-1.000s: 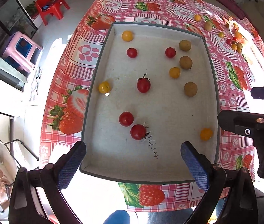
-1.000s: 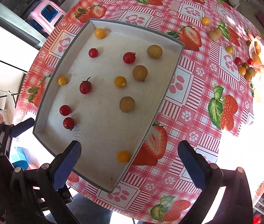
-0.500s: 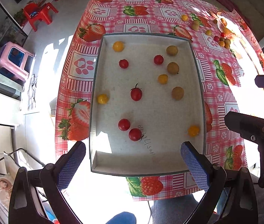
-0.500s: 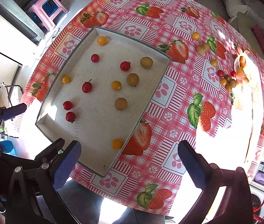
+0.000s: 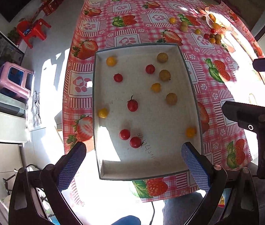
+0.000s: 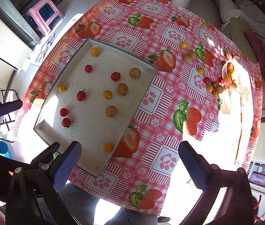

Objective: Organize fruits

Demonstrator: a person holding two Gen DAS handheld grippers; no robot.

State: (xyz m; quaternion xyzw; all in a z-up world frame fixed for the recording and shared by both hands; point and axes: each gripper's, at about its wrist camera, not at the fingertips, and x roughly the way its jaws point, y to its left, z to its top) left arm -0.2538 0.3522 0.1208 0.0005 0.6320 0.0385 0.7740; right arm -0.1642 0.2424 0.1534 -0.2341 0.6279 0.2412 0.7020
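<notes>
Shallow grey tray (image 5: 192, 93) on strawberry-cloth desk (image 5: 132, 24), holding scattered red tomatoes (image 5: 132, 105), yellow tomatoes (image 5: 155, 87), brownish-green fruits (image 5: 171, 98) (twelve in all). More loose fruit (image 6: 215, 88) beyond tray's far right corner. Left tongs (image 5: 132, 165) and right tongs (image 6: 128, 166) spread wide above tray's near edge, gripping nothing.

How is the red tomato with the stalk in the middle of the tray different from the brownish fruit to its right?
The stalked red tomato is glossy red with a dark stem sticking up; the brownish fruit is dull yellow-brown and shows no stem. The tomato sits mid-tray, the brownish fruit nearer the tray wall. Both are small, round, lying loose and untouched.
</notes>
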